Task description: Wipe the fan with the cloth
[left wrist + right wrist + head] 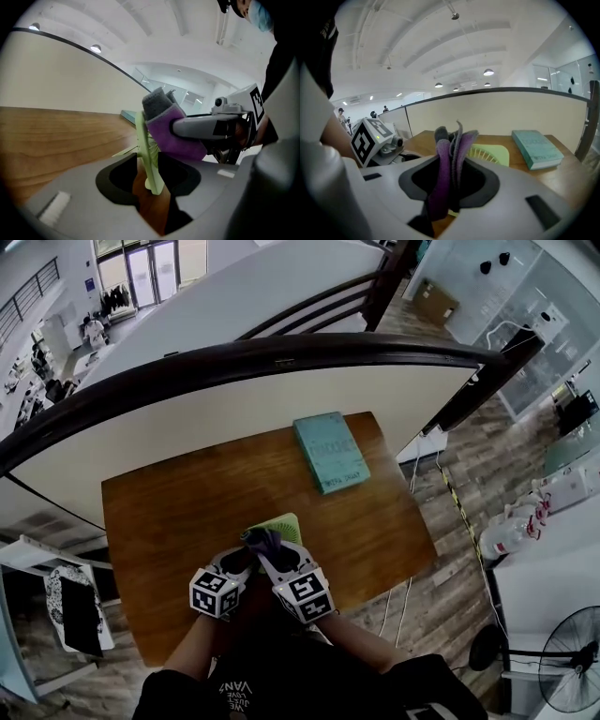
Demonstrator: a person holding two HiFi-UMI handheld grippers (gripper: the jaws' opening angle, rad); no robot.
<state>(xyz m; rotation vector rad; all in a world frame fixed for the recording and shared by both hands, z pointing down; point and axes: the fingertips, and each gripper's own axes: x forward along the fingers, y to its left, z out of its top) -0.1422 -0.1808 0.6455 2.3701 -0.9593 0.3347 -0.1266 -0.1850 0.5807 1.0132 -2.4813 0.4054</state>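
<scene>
A flat light-green fan (pixel 279 523) stands on edge near the front of the wooden table (pixel 169 512). In the left gripper view the fan (pixel 143 140) rises edge-on from between the jaws of my left gripper (pixel 152 185), which is shut on its lower end. My right gripper (pixel 277 554) is shut on a purple and grey cloth (pixel 264 540), and it comes in from the right so that the cloth (pixel 176 136) lies against the fan's face. In the right gripper view the cloth (pixel 450 159) sticks up between the jaws and hides part of the fan (pixel 490 154) behind it.
A teal book (pixel 330 451) lies at the table's far right side. A cream partition with a dark rail (pixel 281 357) runs behind the table. On the floor at right are cables and a pedestal fan (pixel 572 662).
</scene>
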